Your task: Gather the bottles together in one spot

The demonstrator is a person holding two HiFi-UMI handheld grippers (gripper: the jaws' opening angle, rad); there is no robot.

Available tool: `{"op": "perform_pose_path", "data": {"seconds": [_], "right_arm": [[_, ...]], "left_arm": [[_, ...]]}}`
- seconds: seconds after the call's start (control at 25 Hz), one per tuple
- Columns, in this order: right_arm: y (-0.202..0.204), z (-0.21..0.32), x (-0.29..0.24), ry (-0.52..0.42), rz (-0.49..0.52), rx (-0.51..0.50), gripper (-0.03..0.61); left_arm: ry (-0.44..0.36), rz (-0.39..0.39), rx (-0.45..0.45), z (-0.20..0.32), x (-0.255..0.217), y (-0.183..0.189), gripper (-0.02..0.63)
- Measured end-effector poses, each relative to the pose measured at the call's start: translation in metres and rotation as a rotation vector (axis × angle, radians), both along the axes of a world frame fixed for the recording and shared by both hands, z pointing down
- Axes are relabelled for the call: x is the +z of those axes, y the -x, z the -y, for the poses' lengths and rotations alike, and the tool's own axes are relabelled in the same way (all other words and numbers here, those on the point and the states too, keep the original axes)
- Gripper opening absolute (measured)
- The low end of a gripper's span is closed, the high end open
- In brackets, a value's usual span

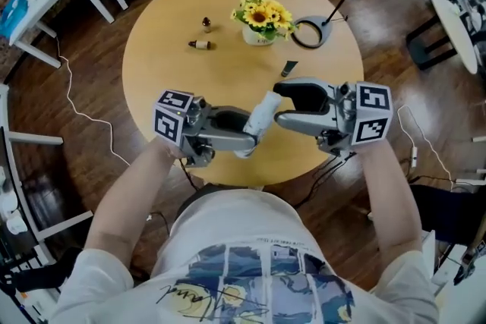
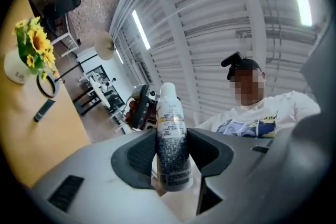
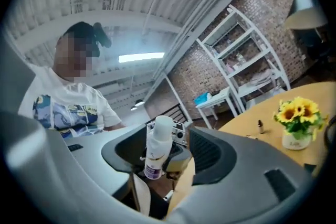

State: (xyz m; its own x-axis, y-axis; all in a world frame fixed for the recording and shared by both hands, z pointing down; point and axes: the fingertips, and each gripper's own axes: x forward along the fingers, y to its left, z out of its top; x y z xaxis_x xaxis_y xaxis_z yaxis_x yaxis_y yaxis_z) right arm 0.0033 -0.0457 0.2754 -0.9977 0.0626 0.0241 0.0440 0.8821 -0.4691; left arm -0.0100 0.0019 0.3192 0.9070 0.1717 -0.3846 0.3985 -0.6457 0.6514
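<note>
Left tongs [image 1: 250, 136] grip bottle [image 1: 263, 113] slantwise, cap between right tongs [image 1: 279, 102].

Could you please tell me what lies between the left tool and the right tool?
A white spray bottle: the left tool clamps its body, and its top sits between the right tool's parted jaws. Seen in both gripper views.

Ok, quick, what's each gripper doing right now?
Left gripper: shut on the white spray bottle.
Right gripper: open, jaws around that bottle's upper end, a gap on one side.
</note>
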Motion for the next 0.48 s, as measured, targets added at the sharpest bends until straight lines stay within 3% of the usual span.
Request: {"op": "perform_pose_path", "data": {"seconds": [0.08, 0.24, 0.32, 0.48], "right_arm": [[0.007, -0.011, -0.005, 0.029, 0.048, -0.086, 0.238], [0.015, -0.029, -0.015, 0.052, 0.106, -0.189, 0.172], [0.018, -0.037, -0.021, 0.054, 0.127, -0.231, 0.121], [0.019, -0.039, -0.02, 0.06, 0.113, -0.248, 0.104]], "left_arm": [[0.031, -0.063, 0.064, -0.01, -0.004, -0.001, 0.184], [0.077, -0.17, 0.175, -0.028, -0.014, 0.001, 0.184], [0.085, -0.193, 0.212, -0.034, -0.017, 0.001, 0.184], [0.105, -0.198, 0.234, -0.035, -0.013, 0.001, 0.184]]}}
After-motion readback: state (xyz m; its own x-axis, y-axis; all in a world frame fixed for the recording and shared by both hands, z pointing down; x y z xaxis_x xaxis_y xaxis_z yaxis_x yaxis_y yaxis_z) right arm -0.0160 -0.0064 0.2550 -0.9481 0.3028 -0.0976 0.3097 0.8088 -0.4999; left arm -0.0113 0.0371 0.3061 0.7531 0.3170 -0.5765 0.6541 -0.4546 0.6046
